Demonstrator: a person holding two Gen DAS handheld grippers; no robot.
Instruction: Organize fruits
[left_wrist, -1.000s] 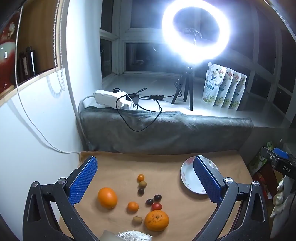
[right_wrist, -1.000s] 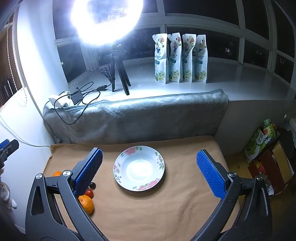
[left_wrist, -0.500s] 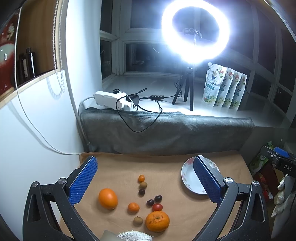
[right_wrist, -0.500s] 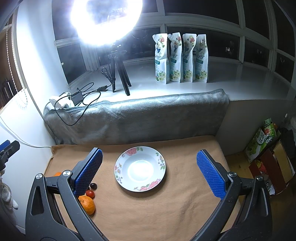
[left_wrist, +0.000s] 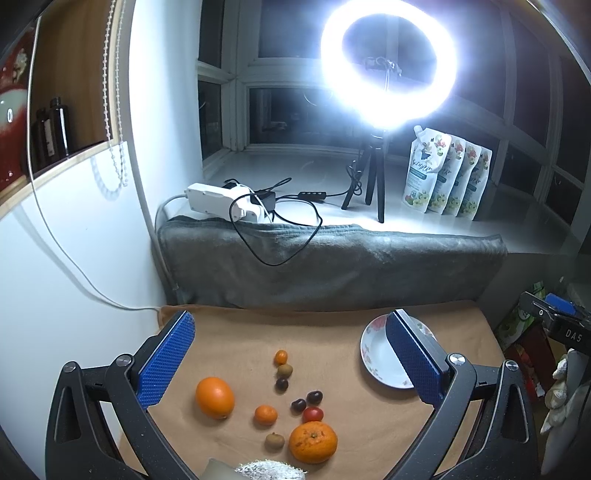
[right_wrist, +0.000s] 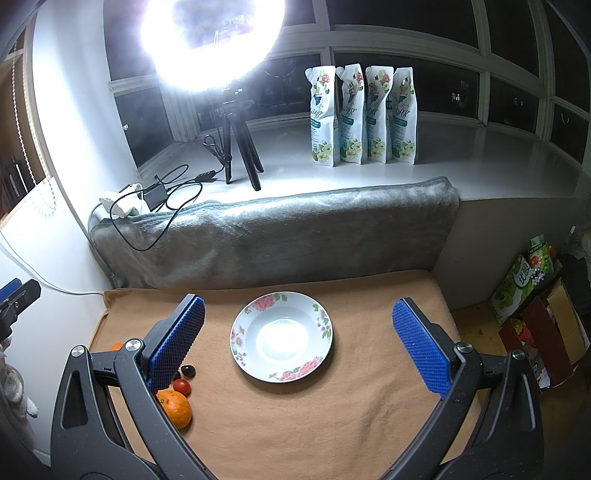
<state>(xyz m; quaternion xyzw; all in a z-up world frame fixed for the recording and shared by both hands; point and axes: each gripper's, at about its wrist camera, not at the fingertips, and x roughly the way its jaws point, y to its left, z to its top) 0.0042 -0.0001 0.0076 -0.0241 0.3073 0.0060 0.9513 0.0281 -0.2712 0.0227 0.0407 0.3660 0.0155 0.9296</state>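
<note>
Several fruits lie on the tan cloth (left_wrist: 236, 339): a large orange (left_wrist: 215, 397), a mandarin (left_wrist: 313, 441), a small tangerine (left_wrist: 265, 414), a red cherry tomato (left_wrist: 313, 414), dark grapes (left_wrist: 298, 405), kiwi berries (left_wrist: 274, 441) and a kumquat (left_wrist: 280, 357). A white floral plate (right_wrist: 281, 335) sits empty; in the left wrist view its rim (left_wrist: 369, 354) shows behind the right finger. My left gripper (left_wrist: 290, 360) is open above the fruits. My right gripper (right_wrist: 297, 343) is open above the plate. The mandarin (right_wrist: 176, 408) and tomato (right_wrist: 182, 386) show beside its left finger.
A grey folded blanket (left_wrist: 332, 266) lines the back of the cloth. Behind it a sill holds a ring light on a tripod (left_wrist: 386, 70), a power strip with cables (left_wrist: 218, 197) and refill pouches (right_wrist: 362, 114). Boxes (right_wrist: 532, 317) stand on the floor at right.
Both grippers have drifted slightly; the plate and fruits sit a little lower and rightward in view. Nothing was taken hold of or let go.
</note>
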